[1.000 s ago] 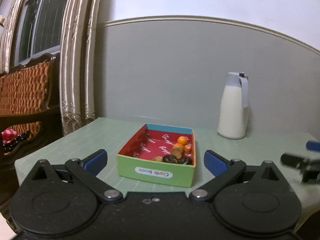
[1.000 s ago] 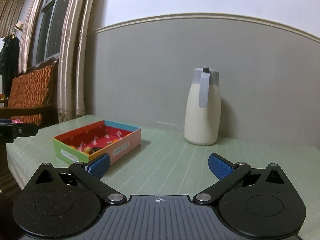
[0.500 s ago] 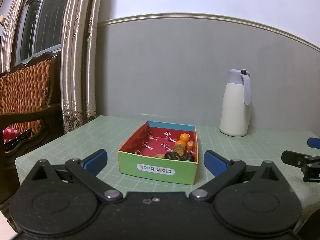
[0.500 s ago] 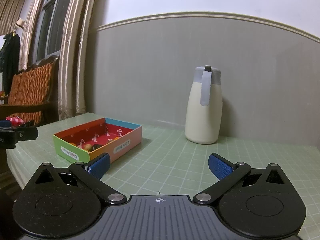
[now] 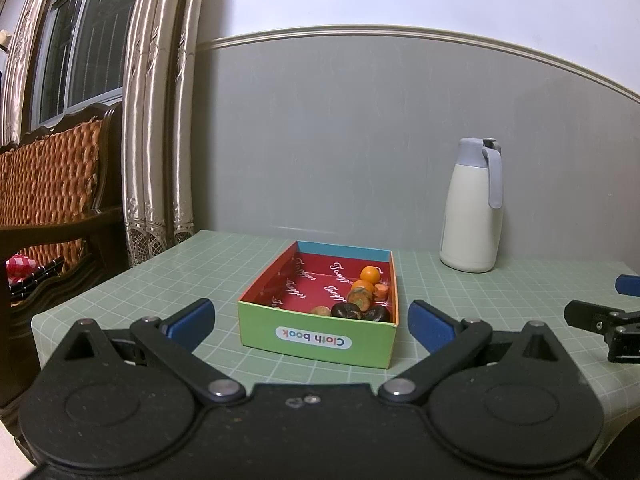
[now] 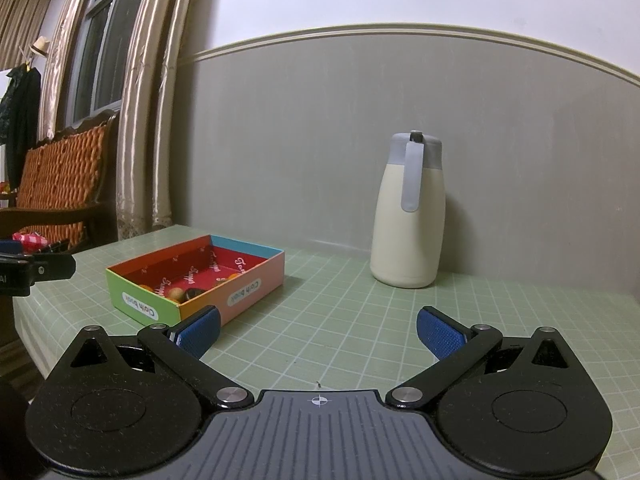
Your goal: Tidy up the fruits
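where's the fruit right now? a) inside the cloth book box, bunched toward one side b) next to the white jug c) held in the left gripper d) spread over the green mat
a: the fruit lies inside the box, clustered along its right wall in the left wrist view, while the left gripper and the right gripper are both open and hold nothing.

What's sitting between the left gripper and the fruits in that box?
Only the box's own green front wall. The fruits lie behind it along the right side; the left gripper, jaws open, faces that wall across bare mat. Reaching over it looks workable.
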Available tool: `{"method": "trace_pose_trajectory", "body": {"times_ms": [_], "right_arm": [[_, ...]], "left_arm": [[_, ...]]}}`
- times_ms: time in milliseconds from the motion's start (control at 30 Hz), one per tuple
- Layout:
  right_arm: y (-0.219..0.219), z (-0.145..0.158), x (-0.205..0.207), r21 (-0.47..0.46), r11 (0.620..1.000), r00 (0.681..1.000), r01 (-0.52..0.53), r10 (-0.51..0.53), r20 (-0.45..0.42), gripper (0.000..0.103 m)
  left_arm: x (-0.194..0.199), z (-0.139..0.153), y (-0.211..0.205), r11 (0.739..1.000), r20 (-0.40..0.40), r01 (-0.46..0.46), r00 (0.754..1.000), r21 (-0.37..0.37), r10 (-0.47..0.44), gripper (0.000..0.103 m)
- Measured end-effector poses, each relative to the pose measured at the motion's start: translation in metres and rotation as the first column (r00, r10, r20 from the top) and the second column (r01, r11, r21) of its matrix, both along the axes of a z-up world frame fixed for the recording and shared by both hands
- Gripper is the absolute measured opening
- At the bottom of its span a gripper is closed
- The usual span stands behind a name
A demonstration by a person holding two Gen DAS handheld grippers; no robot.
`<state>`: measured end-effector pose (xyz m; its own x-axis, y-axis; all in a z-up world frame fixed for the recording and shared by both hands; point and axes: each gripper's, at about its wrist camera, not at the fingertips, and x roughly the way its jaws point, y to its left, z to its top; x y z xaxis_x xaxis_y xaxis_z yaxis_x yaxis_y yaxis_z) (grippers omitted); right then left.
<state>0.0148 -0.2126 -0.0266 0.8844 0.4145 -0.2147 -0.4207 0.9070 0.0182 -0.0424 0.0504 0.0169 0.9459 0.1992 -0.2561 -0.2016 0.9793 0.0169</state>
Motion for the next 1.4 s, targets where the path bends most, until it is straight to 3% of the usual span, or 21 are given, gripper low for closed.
{"method": "trace_pose_trajectory", "body": {"times_ms": [1400], "right_arm": [[0.0011,-0.0022,-0.0015,-0.004,1.000,1.000,0.002,-0.002,-0.005,0.103]], "left_arm": [[0.0016,-0.0014,-0.0015,1.000,-0.004,-0.001,1.000,0.005,0.001,0.097]]}}
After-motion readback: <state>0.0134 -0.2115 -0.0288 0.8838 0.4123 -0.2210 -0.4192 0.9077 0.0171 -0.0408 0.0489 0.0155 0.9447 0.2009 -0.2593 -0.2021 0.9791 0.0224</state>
